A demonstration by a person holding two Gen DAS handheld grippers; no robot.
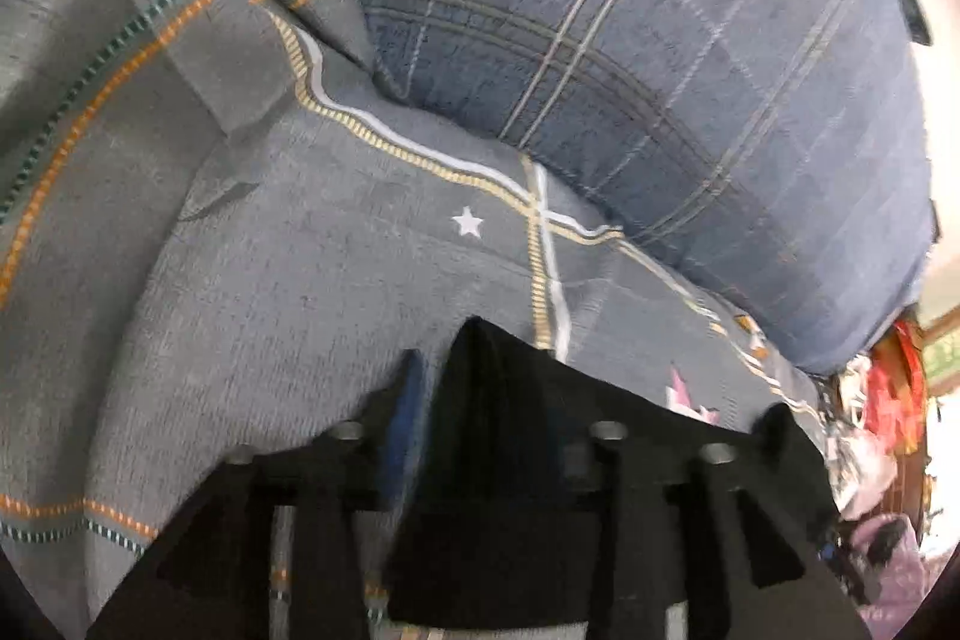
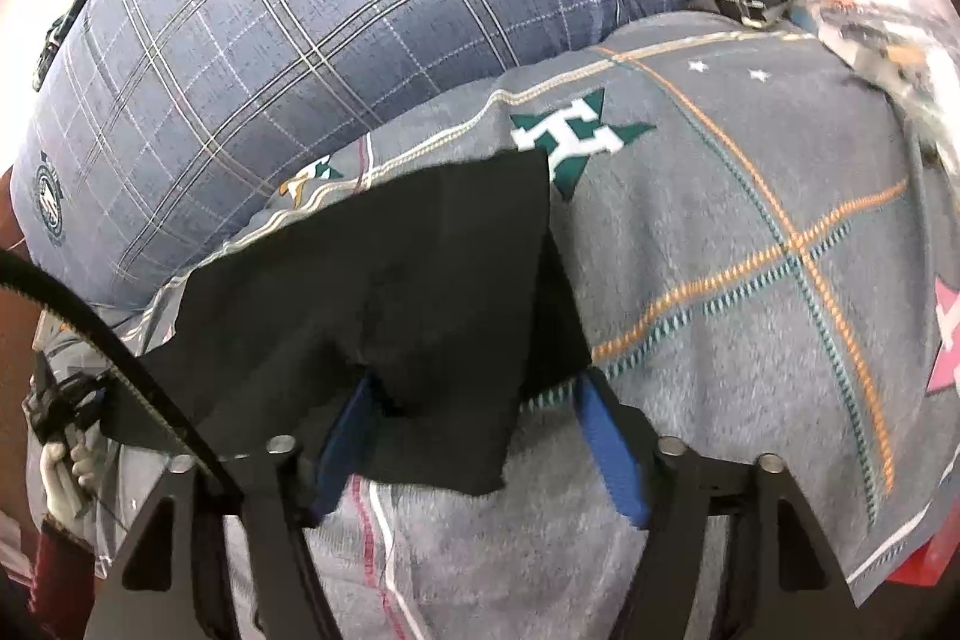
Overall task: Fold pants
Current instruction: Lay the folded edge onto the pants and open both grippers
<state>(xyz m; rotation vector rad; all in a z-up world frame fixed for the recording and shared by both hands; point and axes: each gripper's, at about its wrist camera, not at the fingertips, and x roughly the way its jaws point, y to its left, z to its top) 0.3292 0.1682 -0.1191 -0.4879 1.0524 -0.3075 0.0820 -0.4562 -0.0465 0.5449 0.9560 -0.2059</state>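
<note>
The black pants (image 2: 384,280) lie on the grey blanket (image 2: 750,340), just below the blue plaid pillow (image 2: 300,40). The right gripper (image 2: 474,436) stands with its jaws spread — blue fingers (image 2: 612,448) either side of the cloth's near edge, not clamping it. The left gripper (image 1: 480,436) is draped in pants fabric (image 1: 510,460); its grip state cannot be determined.

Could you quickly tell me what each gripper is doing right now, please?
Left gripper: cannot be told; black pants hide its fingers.
Right gripper: open, pants draped between its fingers.
</note>
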